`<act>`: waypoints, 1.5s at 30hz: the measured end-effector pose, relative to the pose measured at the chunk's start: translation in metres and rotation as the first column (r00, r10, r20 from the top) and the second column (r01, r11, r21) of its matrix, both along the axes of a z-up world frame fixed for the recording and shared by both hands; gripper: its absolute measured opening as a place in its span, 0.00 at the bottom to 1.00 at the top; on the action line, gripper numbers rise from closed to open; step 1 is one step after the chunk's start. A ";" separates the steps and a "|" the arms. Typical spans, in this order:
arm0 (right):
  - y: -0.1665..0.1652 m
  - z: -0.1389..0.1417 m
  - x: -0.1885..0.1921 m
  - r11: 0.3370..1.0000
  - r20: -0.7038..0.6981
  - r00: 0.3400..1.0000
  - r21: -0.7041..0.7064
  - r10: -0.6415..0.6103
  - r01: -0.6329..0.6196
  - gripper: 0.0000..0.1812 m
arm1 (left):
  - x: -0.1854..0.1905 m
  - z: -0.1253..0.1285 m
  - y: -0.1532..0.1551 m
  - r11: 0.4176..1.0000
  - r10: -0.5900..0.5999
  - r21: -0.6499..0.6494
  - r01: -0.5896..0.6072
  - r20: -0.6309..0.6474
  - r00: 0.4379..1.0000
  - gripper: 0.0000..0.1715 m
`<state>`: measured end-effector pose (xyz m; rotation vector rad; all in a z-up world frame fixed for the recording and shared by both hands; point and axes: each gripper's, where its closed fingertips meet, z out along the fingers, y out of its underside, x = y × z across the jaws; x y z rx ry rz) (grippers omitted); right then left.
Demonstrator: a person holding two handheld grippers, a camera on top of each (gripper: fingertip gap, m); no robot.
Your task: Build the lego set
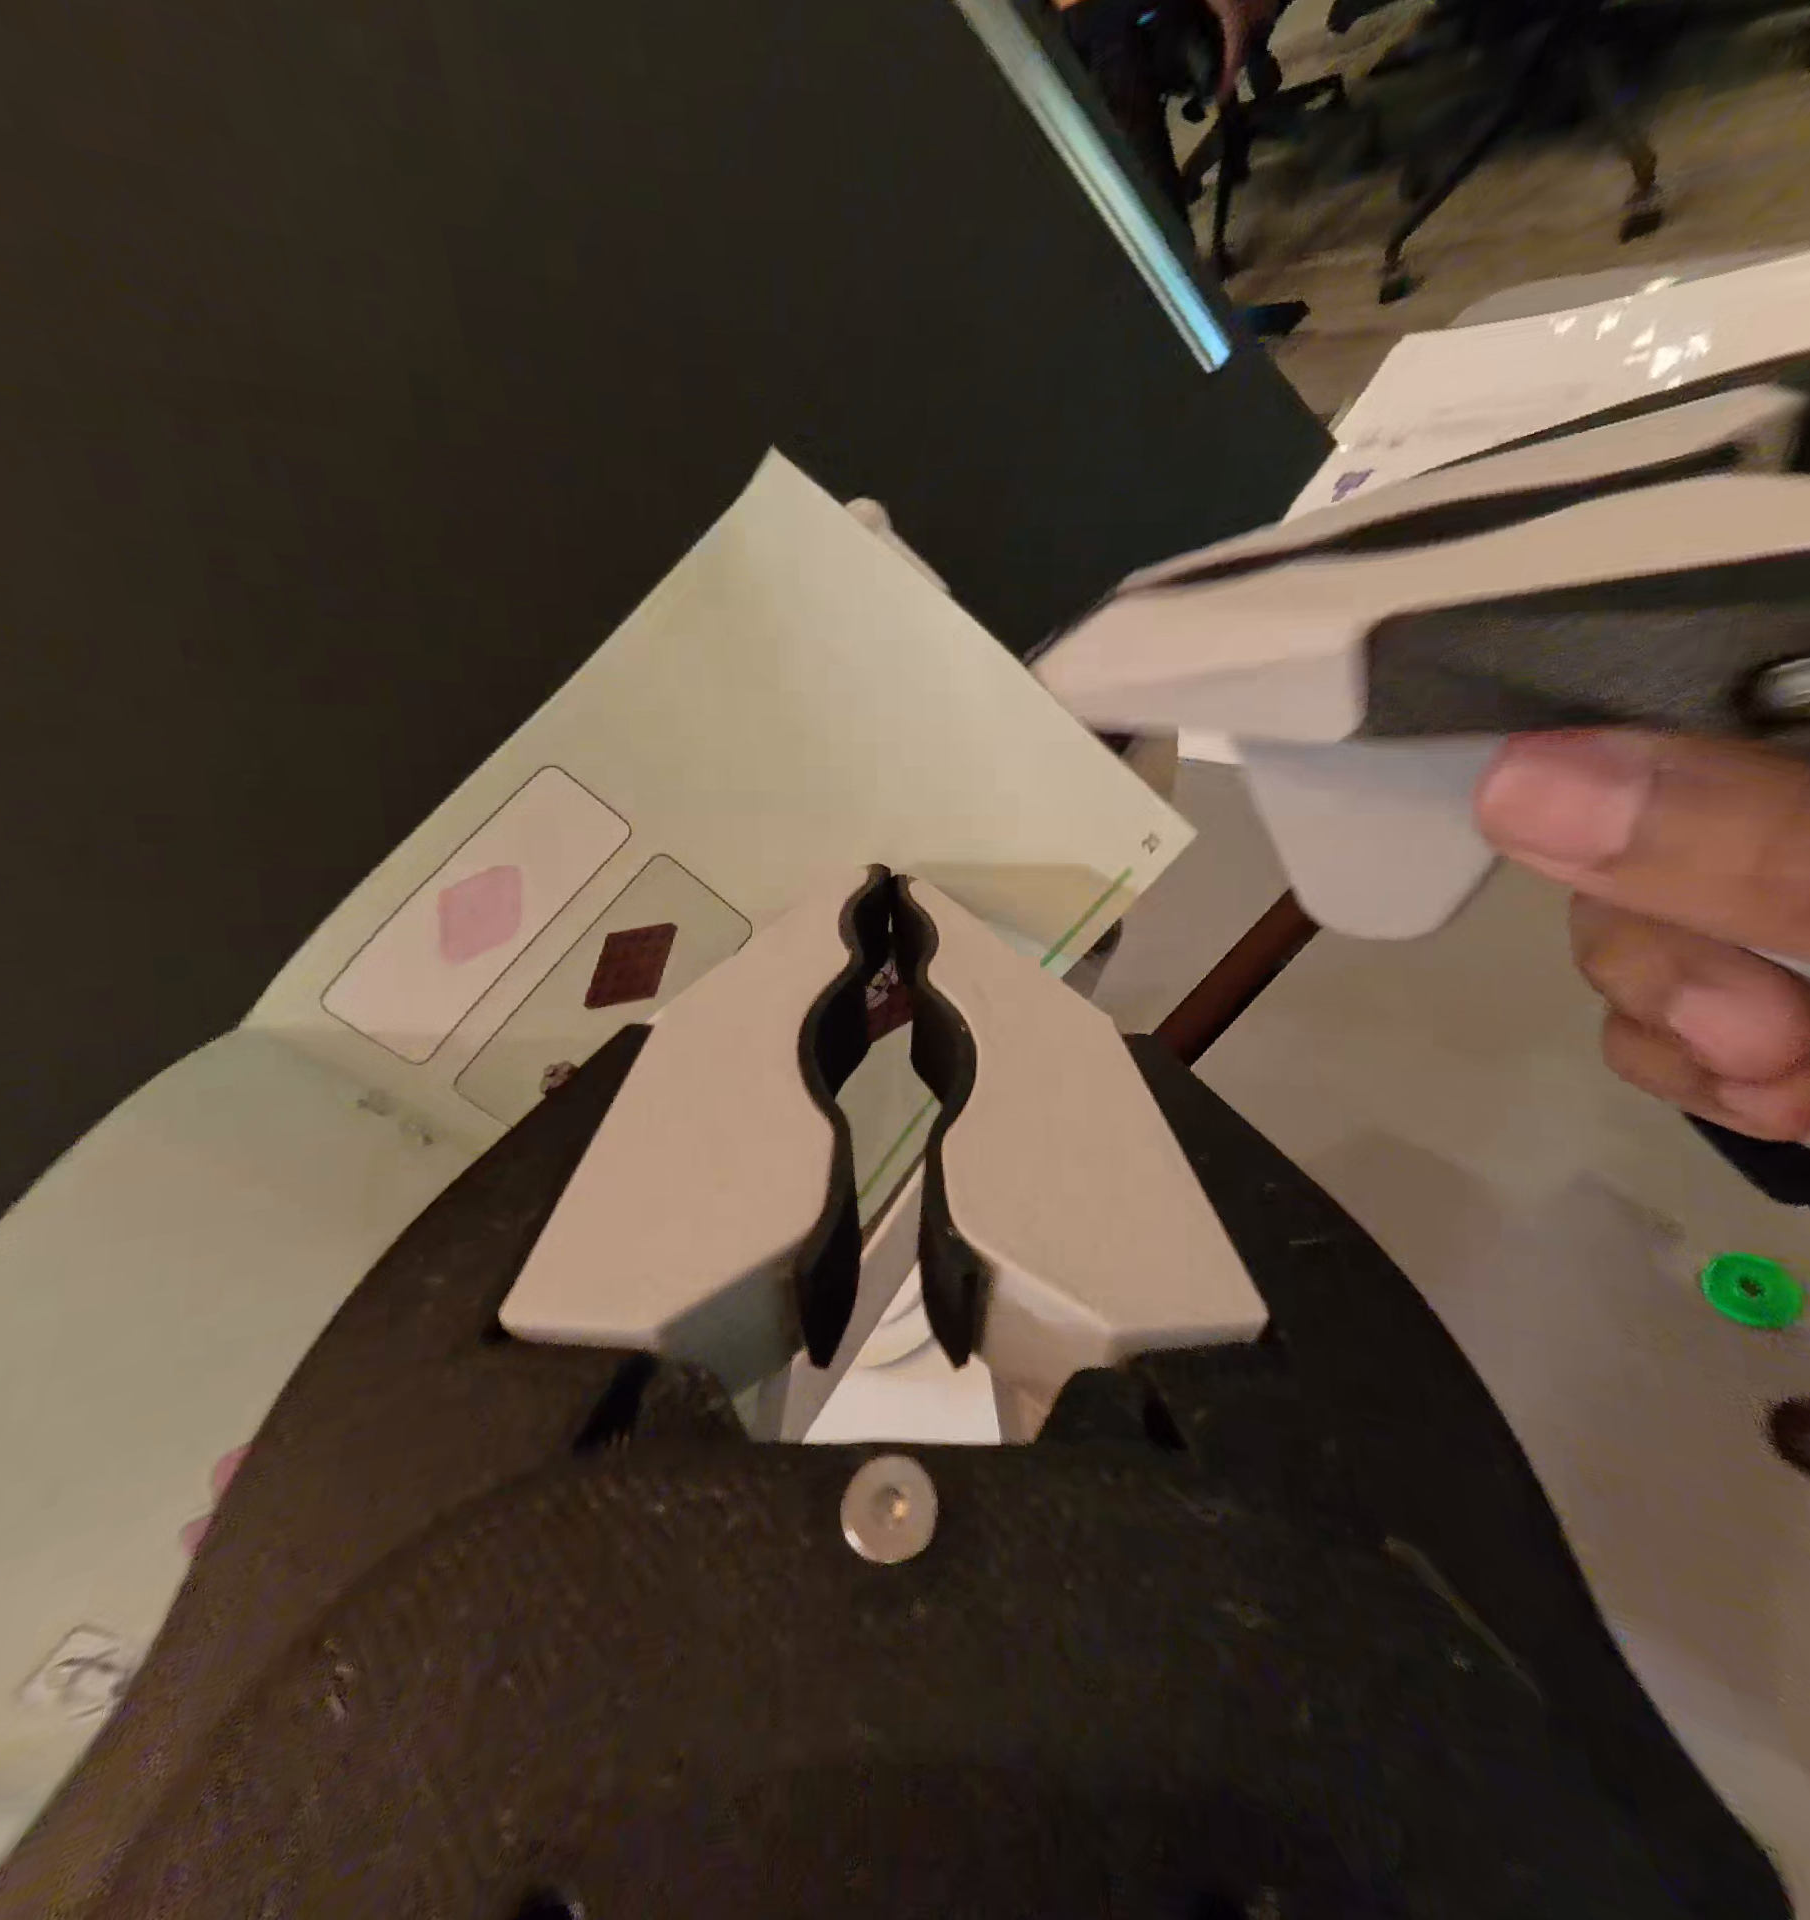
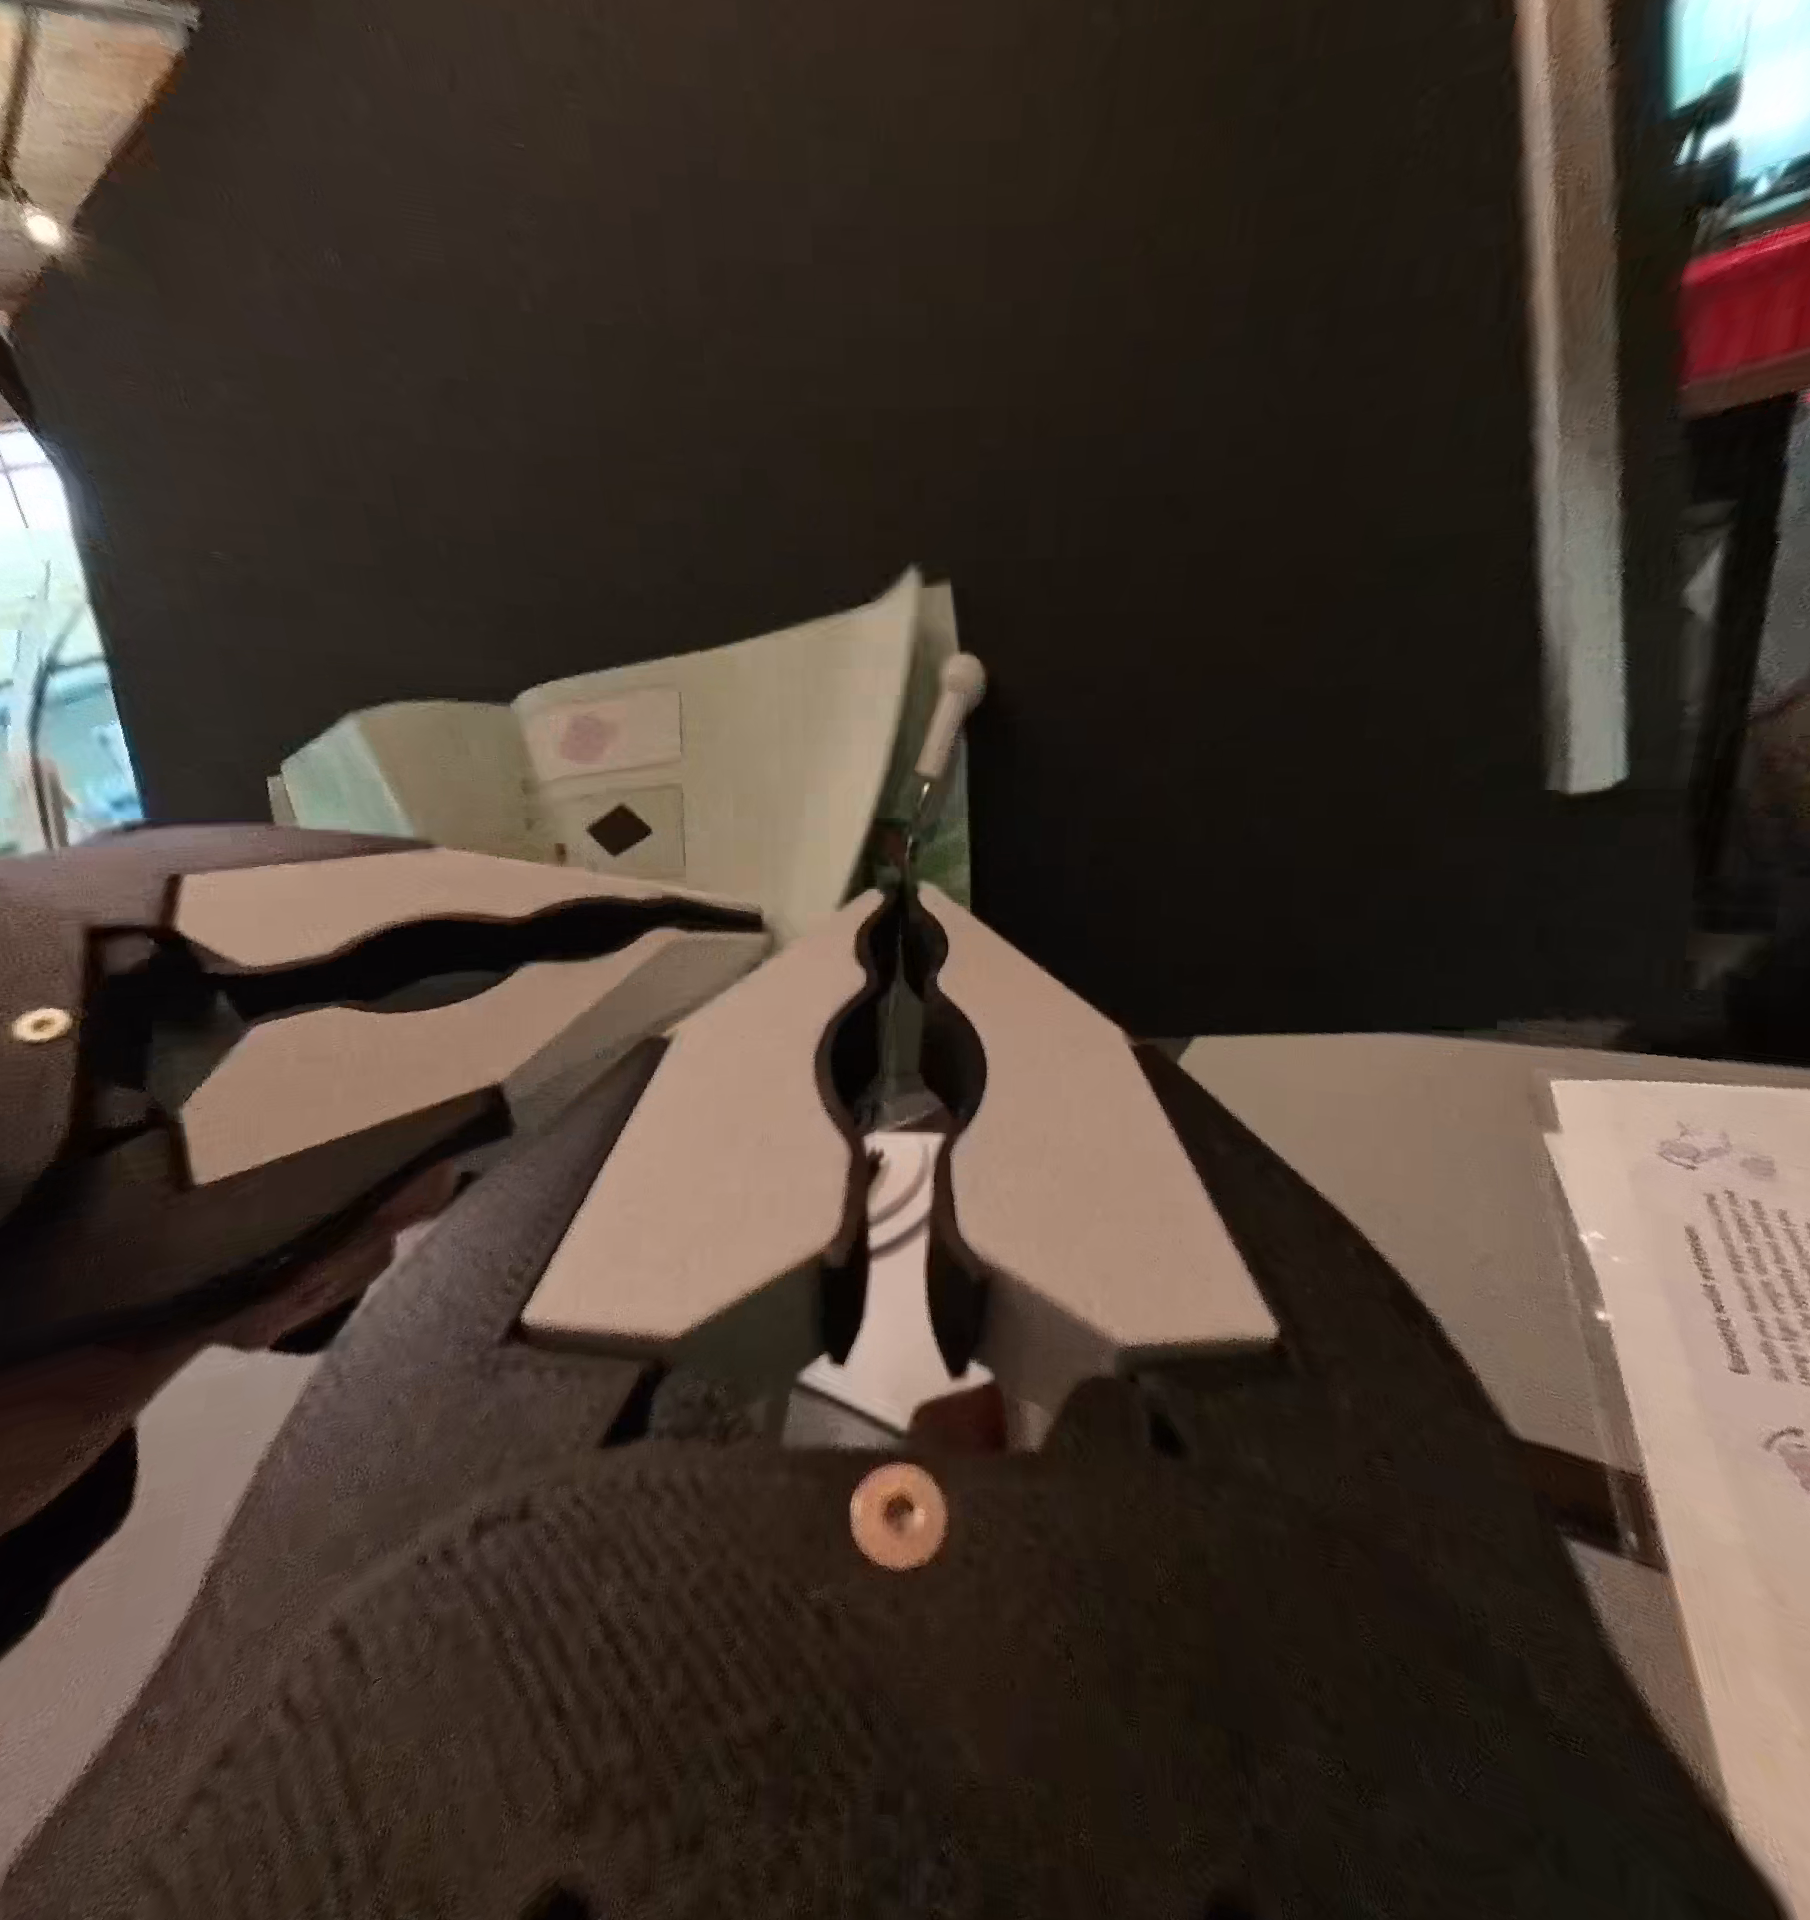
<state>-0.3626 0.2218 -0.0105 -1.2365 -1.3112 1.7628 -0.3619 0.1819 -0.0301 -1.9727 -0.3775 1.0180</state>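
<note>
Both jaws nearly closed, the left hand-held gripper point(image 1: 893, 883) seemingly pinches a page of the instruction booklet point(image 1: 776, 727) propped at the tabletop's point(image 1: 1400, 1247) far edge, the right hand-held gripper point(image 2: 896, 904) empty beside it, probably turning pages; a green Lego piece point(image 1: 1751, 1290) lies right.

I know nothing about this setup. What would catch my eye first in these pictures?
Probably the pale green instruction booklet, propped open against the dark backdrop at the table's far edge. The left gripper points at its lower right corner with jaws closed; whether it pinches the page is unclear. The right gripper, also closed, faces the booklet too, and a small bright green round piece lies on the white table to the right.
</note>
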 end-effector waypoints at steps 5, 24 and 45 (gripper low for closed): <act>0.046 0.019 0.013 0.970 -0.123 0.986 -0.228 -0.116 0.085 0.00 | -0.013 0.002 -0.003 0.995 0.023 0.095 -0.027 0.042 0.999 0.00; -0.005 0.017 -0.008 0.933 -0.030 0.987 -0.323 0.156 -0.157 0.13 | -0.015 0.007 -0.026 0.991 0.101 0.087 -0.100 0.002 0.995 0.00; 0.000 -0.005 -0.014 0.962 0.068 0.987 -0.245 0.143 -0.123 0.02 | -0.014 0.004 -0.042 0.990 0.142 0.023 -0.142 -0.012 0.990 0.00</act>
